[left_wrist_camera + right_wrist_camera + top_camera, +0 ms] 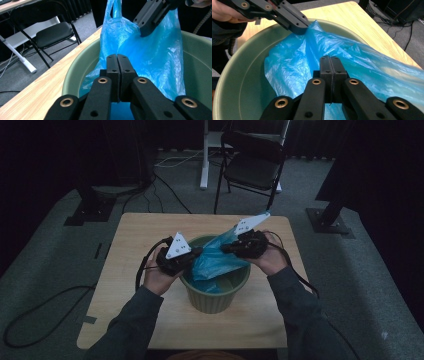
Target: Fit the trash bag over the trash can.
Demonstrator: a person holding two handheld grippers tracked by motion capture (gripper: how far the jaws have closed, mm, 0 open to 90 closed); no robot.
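Note:
A blue plastic bag (pixel 215 257) hangs partly inside a green bucket (pixel 210 302) in the middle of the wooden table. My left gripper (pixel 197 252) comes in from the bucket's left rim, its jaws shut on a fold of the bag (pixel 150 57). In the right gripper view its tips (pixel 299 30) pinch a raised peak of the film. My right gripper (pixel 225 247) holds the bag's upper right edge, jaws pressed together (pixel 330 58). In the left gripper view it (pixel 146 32) grips the film near a handle loop. The bag is stretched between the two.
The bucket (pixel 239 75) stands near the front middle of the table (pixel 135 270). A black folding chair (pixel 252 162) and a white desk leg (pixel 204 155) stand behind the table. Cables (pixel 40 320) trail across the grey floor at the left.

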